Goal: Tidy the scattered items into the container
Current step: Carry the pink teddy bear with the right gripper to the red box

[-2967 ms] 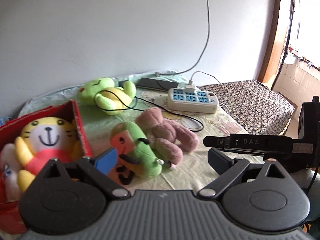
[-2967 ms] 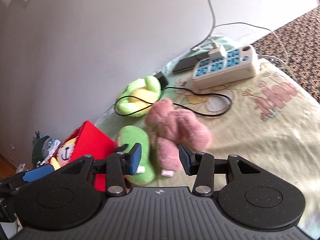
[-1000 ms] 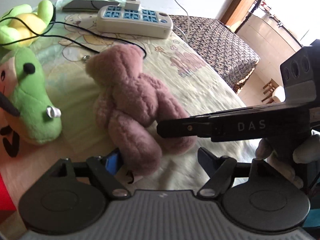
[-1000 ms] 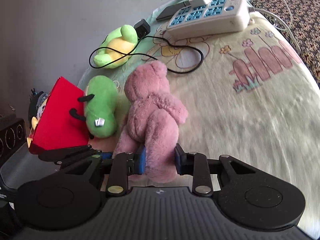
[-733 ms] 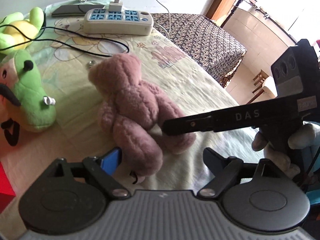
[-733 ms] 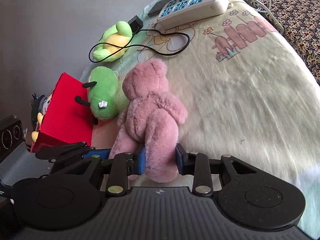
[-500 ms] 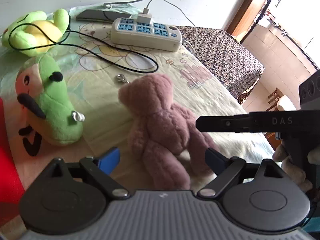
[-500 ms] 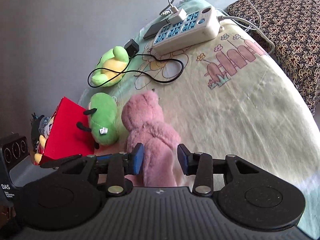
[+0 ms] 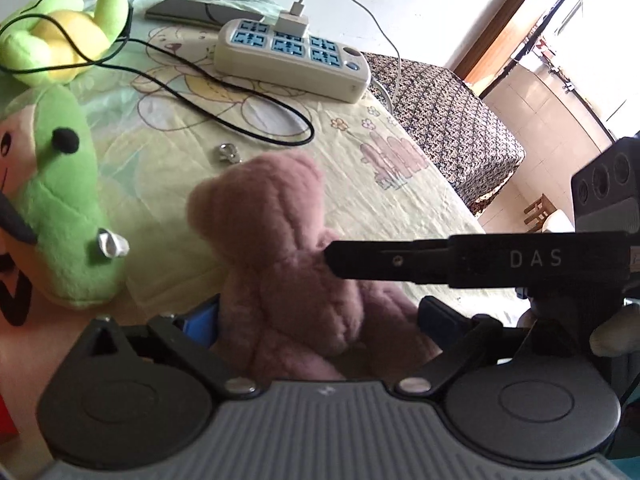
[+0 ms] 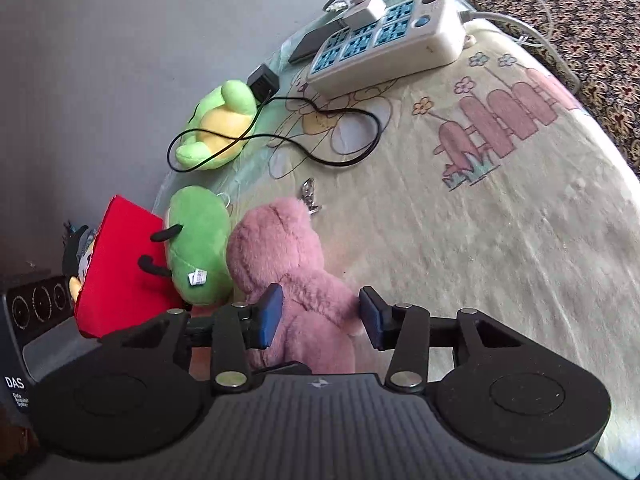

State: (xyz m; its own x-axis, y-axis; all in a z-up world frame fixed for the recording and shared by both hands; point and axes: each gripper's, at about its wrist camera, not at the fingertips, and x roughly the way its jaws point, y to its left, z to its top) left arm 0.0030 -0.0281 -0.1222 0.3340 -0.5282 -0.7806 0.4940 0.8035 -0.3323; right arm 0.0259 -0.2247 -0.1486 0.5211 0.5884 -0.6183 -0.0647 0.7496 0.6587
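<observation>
I have the pink teddy bear (image 10: 296, 280) low in the centre of both wrist views, lying on the pale yellow printed sheet (image 10: 500, 248). My right gripper (image 10: 318, 316) straddles its body, jaws opening; the blue pads (image 10: 269, 316) stand just off the fur on either side, so nothing is clamped. My left gripper (image 9: 316, 320) is opening too, fingers spread wide with the bear's (image 9: 280, 264) lower body between them, and I see no pad pressing on it (the left pad sits right beside the fur).

The red container (image 10: 120, 272) is at the left edge of the right wrist view, with a green plush (image 10: 198, 244) leaning against its side, just beside the bear. A second green and yellow plush (image 10: 218, 126) lies further up the frame, a black cable (image 10: 344, 136) looped over it. The white power strip (image 10: 388, 40) sits at the top, well apart from the bear.
</observation>
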